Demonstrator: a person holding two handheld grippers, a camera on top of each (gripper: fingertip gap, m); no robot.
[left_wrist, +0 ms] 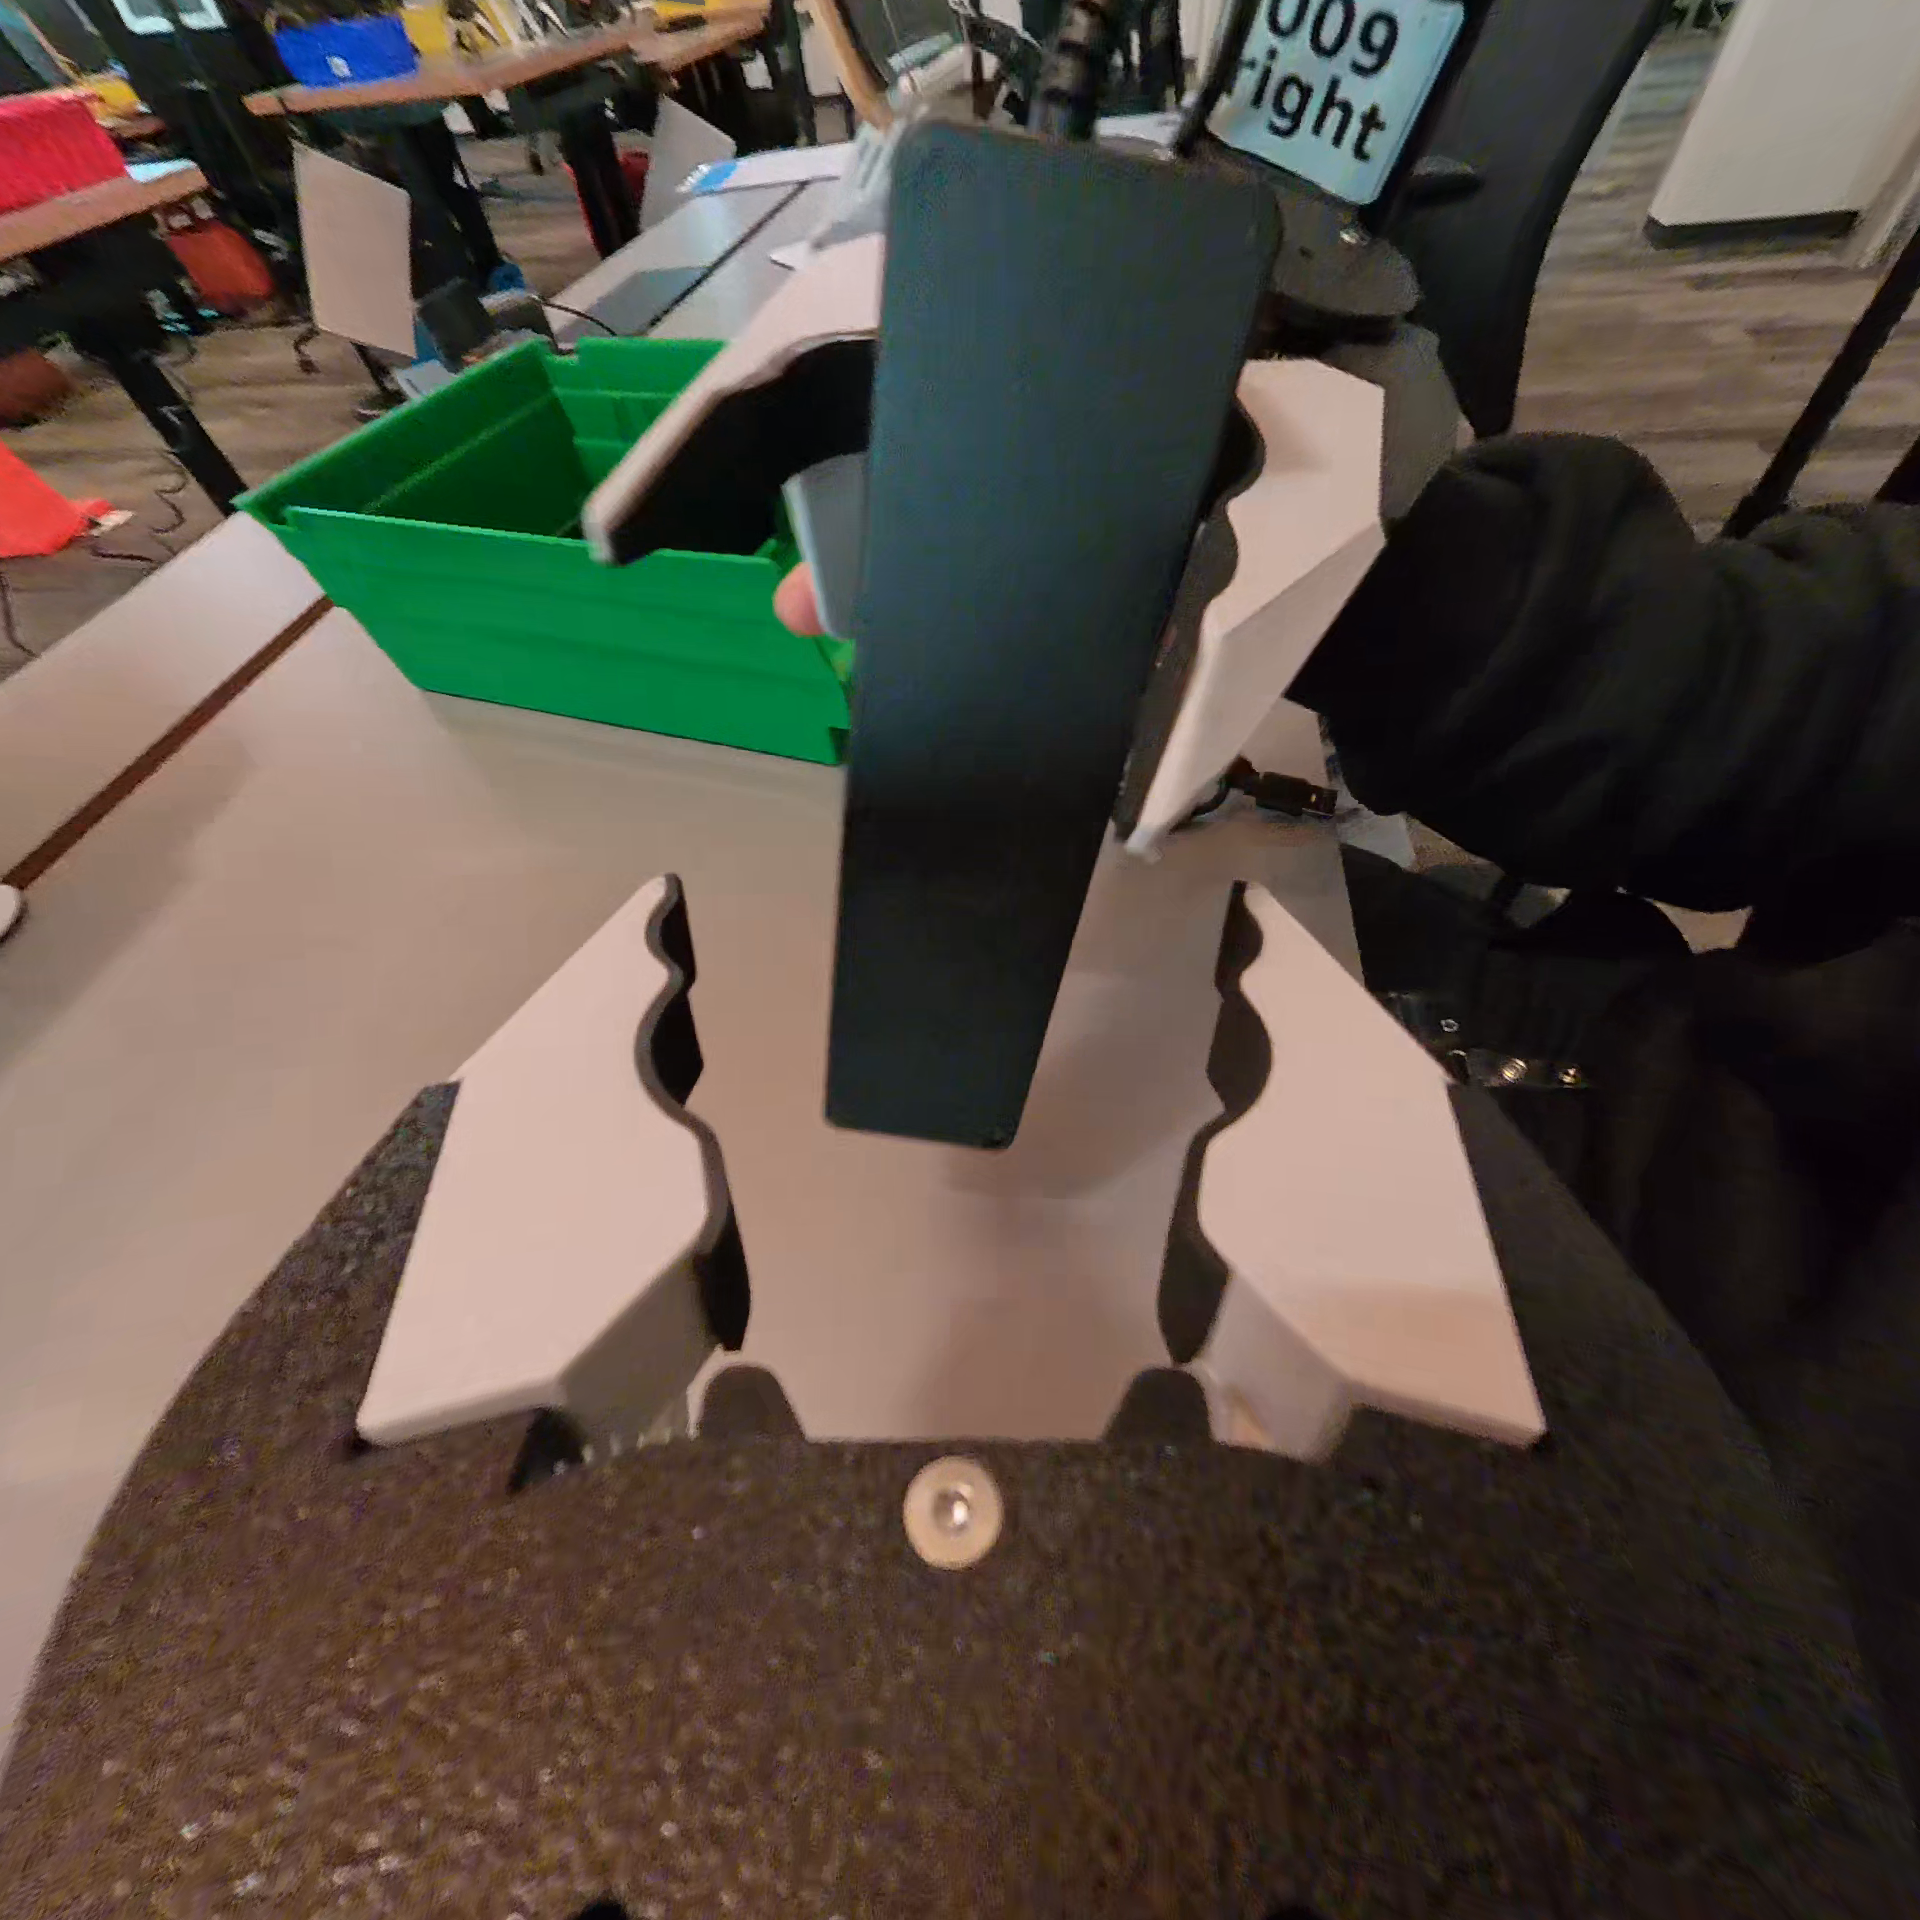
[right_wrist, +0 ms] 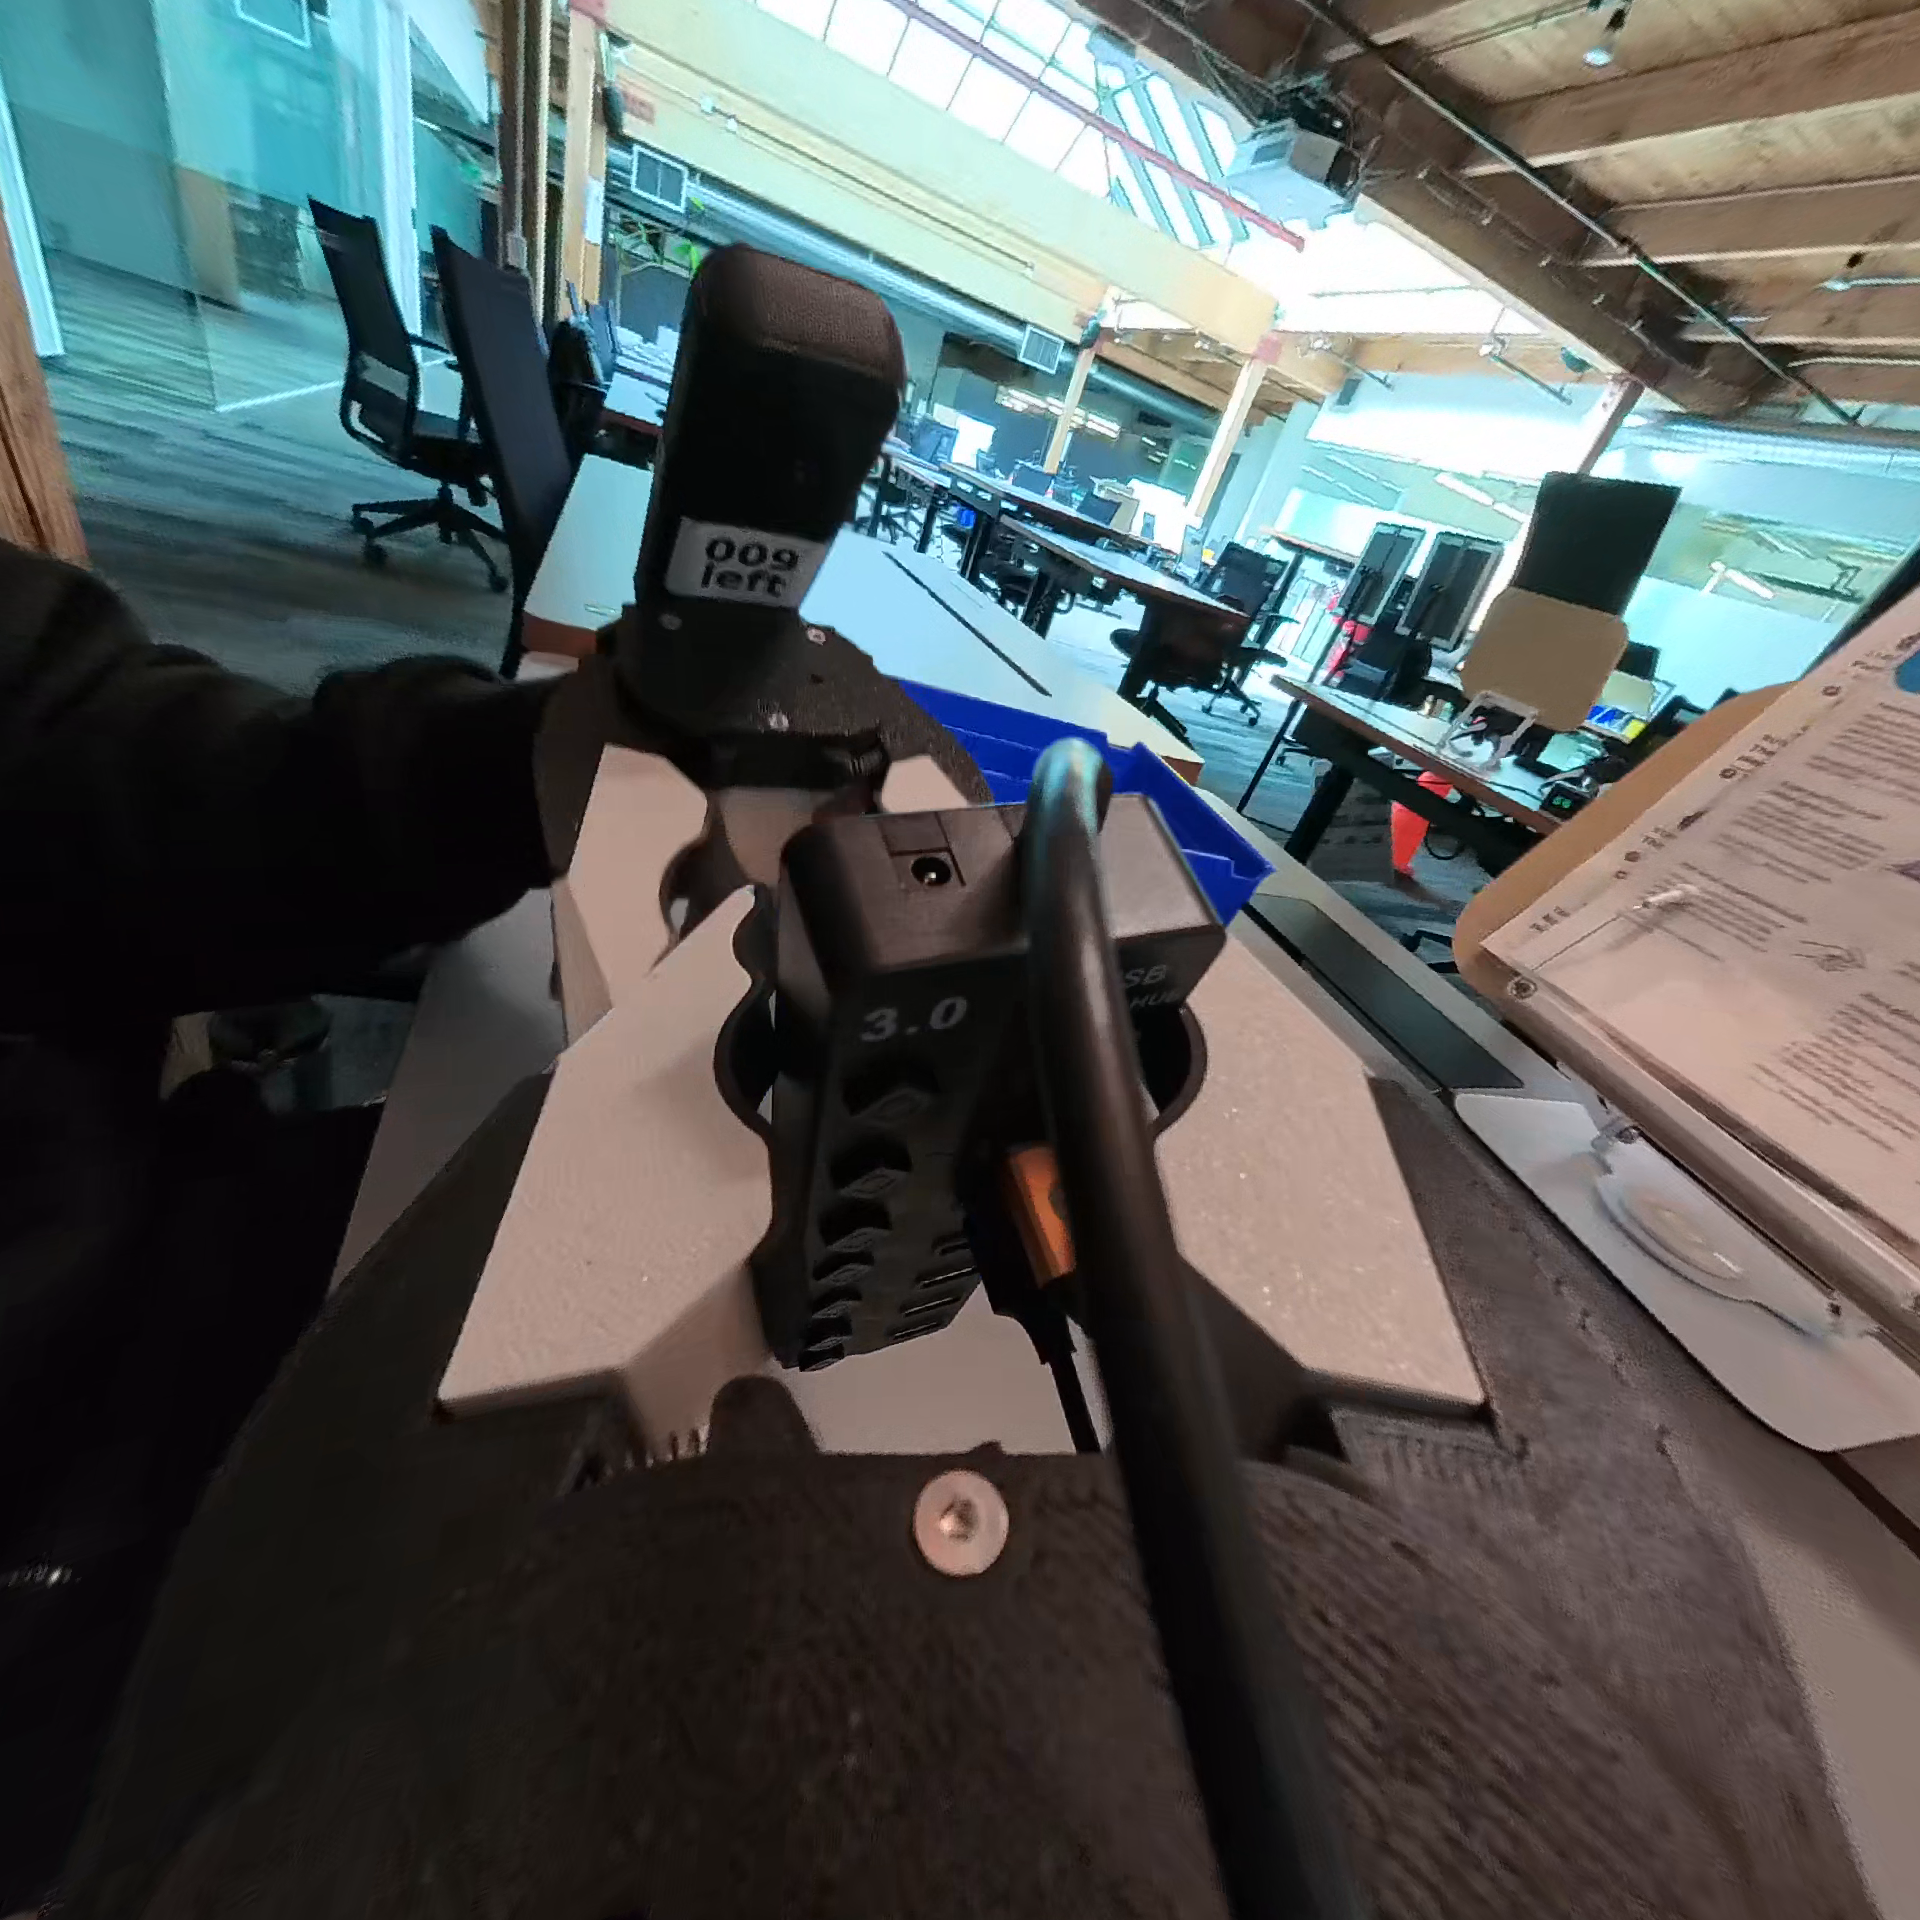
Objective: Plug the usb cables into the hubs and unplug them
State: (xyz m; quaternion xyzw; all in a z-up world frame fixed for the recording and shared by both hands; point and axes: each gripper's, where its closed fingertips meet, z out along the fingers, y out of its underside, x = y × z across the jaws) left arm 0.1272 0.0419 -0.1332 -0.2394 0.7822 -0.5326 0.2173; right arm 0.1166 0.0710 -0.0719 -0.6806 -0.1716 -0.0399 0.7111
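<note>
Fingers [right_wrist: 665, 1174] clamp hub [right_wrist: 904, 1122] | grey table [left_wrist: 312, 987] – open office

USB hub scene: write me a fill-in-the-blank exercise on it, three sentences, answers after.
1. The black USB hub is clamped in the ____ gripper.
2. The left gripper is open and holds ____.
3. In the left wrist view, the bin on the table behind the hub is ____ in colour.

Missing words: right; nothing; green
</note>
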